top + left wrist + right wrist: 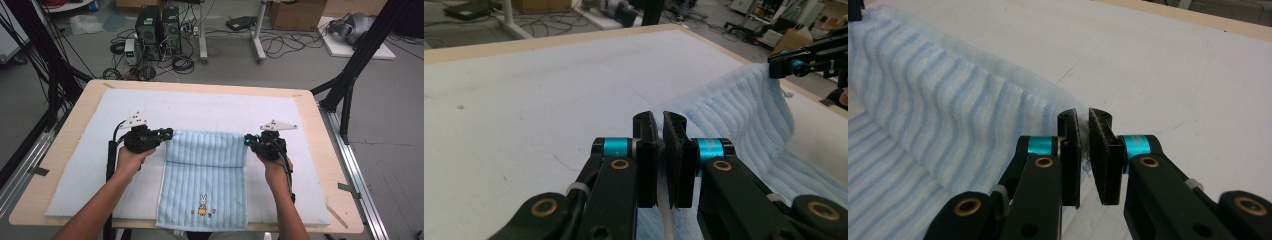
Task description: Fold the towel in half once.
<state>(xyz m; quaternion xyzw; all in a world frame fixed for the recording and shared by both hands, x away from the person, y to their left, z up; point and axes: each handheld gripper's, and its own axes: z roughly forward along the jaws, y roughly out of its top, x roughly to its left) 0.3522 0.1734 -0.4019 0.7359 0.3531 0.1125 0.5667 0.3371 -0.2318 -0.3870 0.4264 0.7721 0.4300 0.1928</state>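
Observation:
A light blue striped towel (202,170) with a small rabbit picture (202,205) lies on the white mat (200,107), its near end hanging over the table's front edge. Its far edge is raised off the mat between my two grippers. My left gripper (169,132) is shut on the towel's far left corner, and in the left gripper view the jaws (660,120) pinch the towel (734,115) edge. My right gripper (246,140) is shut on the far right corner, where its pads (1085,117) clamp the towel (938,100).
The mat covers most of the wooden table (325,150). Behind the table stand computer towers (157,30), loose cables on the floor, black frame legs (350,75) and a cardboard box (297,12). In the left gripper view the other gripper (796,65) holds the towel's far corner.

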